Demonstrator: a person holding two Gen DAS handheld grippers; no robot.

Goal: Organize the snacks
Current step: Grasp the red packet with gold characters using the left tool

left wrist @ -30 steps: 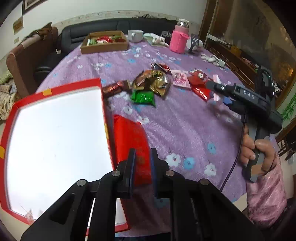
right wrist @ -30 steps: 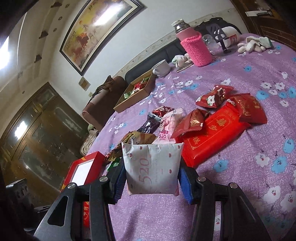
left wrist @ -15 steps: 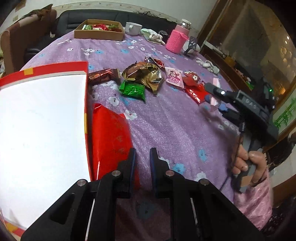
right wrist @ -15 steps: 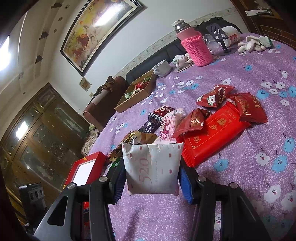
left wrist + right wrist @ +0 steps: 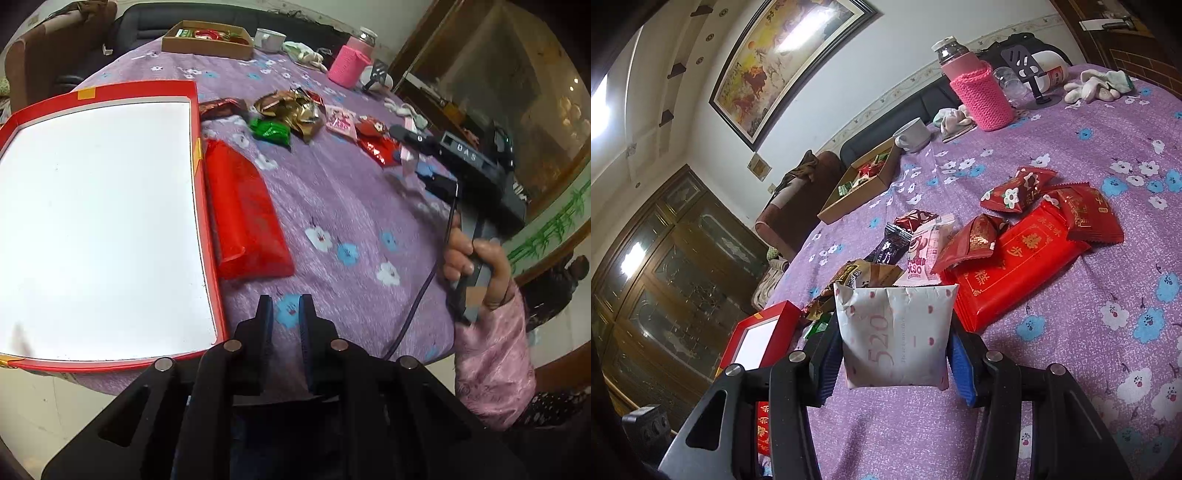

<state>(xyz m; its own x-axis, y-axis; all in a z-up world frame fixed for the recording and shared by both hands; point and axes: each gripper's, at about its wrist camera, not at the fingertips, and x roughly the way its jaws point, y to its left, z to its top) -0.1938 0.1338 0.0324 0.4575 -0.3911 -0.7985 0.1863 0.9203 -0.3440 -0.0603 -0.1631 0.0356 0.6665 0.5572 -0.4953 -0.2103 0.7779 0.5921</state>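
My right gripper (image 5: pixel 894 354) pinched the white packet (image 5: pixel 894 338) between its blue-padded jaws, one pad against each side edge, and held it clear above the purple flowered desk (image 5: pixel 1052 387). The packet was a soft white pouch dotted with small red marks, with "520" printed in pink and a crease down its middle. My left gripper (image 5: pixel 286 314) hung over the near edge of the desk with its jaws drawn almost together around nothing, only a narrow gap showing the cloth between them.

Just beyond the left jaws lay a long red packet (image 5: pixel 245 218), flat on the cloth and touching the right-hand wall of the red box (image 5: pixel 197 147), whose white inside filled the near-left part of the desk. Seen from the left wrist, my right hand (image 5: pixel 474 266) gripped its tool's handle over the near-right edge.

Past the white packet, toward the middle of the desk, the loose snacks lay in a scatter: a flat red pack with gold characters (image 5: pixel 1015 266) with smaller red sachets (image 5: pixel 1086 218) resting on it, a pink-and-white sachet (image 5: pixel 923 251), a green sachet (image 5: pixel 271 129) and a crumpled gold wrapper (image 5: pixel 295 110).

Near the far edge stood a brown cardboard tray (image 5: pixel 860 188) holding sweets, a white cup (image 5: pixel 914 134) just beside it, and a bottle in a pink knitted sleeve (image 5: pixel 979 92).
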